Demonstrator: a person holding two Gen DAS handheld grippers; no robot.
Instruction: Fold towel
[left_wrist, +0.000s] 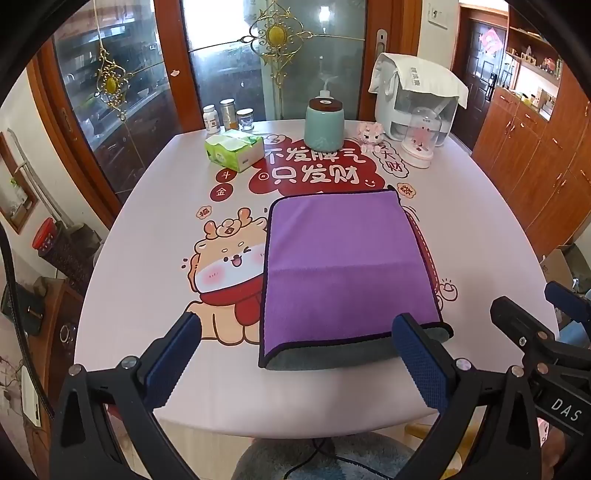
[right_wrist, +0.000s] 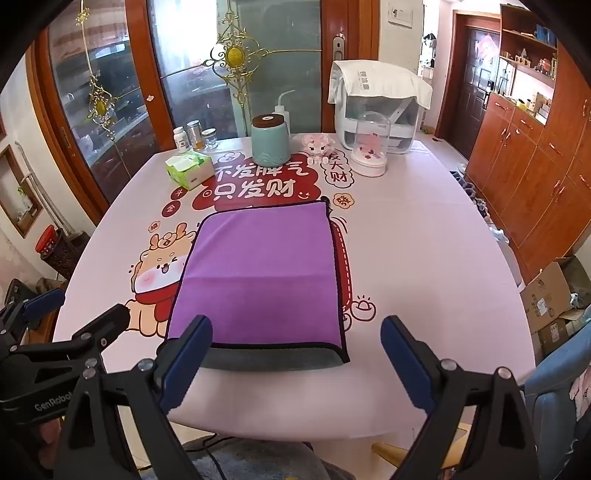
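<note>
A purple towel (left_wrist: 343, 266) with a dark border and grey underside lies folded flat on the table, its grey folded edge at the near side; it also shows in the right wrist view (right_wrist: 262, 280). My left gripper (left_wrist: 295, 343) is open and empty, hovering near the towel's near edge, its right finger over the near right corner. My right gripper (right_wrist: 295, 343) is open and empty, above the towel's near edge, its left finger over the near left part. Each gripper shows at the edge of the other's view.
The table (right_wrist: 424, 258) has a pink cartoon cloth. At the back stand a green tissue pack (right_wrist: 189, 169), several small jars (right_wrist: 192, 136), a teal canister (right_wrist: 270, 142), a pink toy (right_wrist: 317, 146), a glass dome (right_wrist: 370, 149) and a white appliance (right_wrist: 376, 107). Wooden cabinets (right_wrist: 535, 166) stand right.
</note>
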